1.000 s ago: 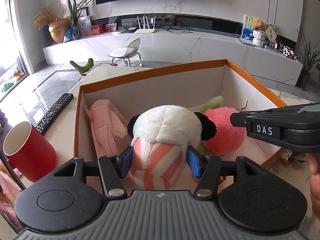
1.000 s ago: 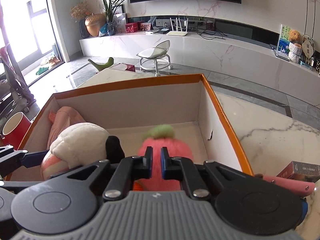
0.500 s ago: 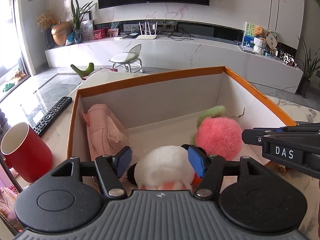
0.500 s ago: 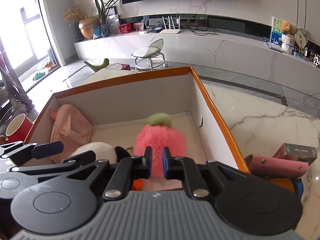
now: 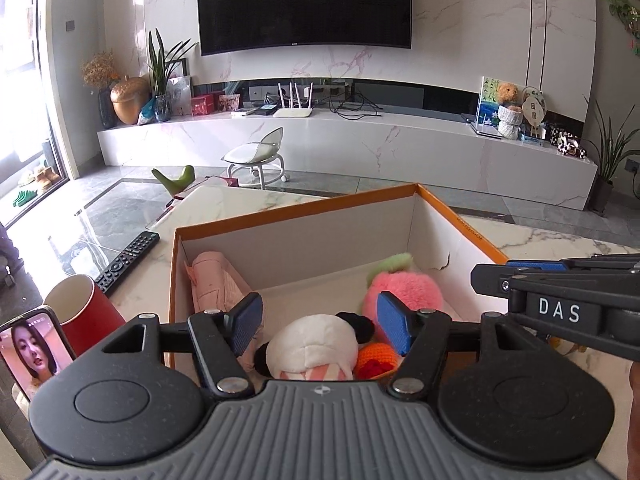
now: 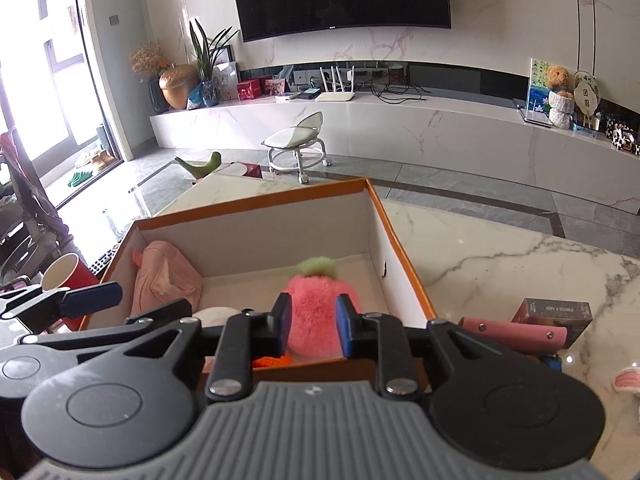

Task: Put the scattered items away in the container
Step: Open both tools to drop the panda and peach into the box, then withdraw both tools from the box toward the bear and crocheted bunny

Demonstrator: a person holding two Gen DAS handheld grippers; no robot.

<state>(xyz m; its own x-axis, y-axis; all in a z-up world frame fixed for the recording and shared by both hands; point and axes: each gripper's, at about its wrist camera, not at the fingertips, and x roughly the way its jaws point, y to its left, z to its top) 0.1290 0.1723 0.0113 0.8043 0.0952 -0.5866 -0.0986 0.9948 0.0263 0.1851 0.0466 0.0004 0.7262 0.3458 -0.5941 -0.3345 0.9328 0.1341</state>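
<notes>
The panda toy (image 5: 316, 346) now lies in the box (image 5: 320, 216), let go a moment ago. The left gripper (image 5: 320, 326) hangs wide open and empty above it. The right gripper (image 6: 310, 326) has opened partway, holding nothing. The pink case (image 6: 516, 336) and small box (image 6: 556, 314) wait outside.

An orange-rimmed cardboard box (image 5: 456, 216) is sitting on the marble table (image 6: 500, 248). Inside it, a folded pink cloth pouch (image 5: 212, 280) is lying at the left, a fluffy pink strawberry plush (image 5: 404, 292) at the right, and a white panda plush (image 5: 316, 346) at the near wall. A red paper cup (image 5: 86, 316) and a black remote control (image 5: 128, 260) are lying left of the box; a small dark carton (image 6: 554, 314) is lying to its right.
</notes>
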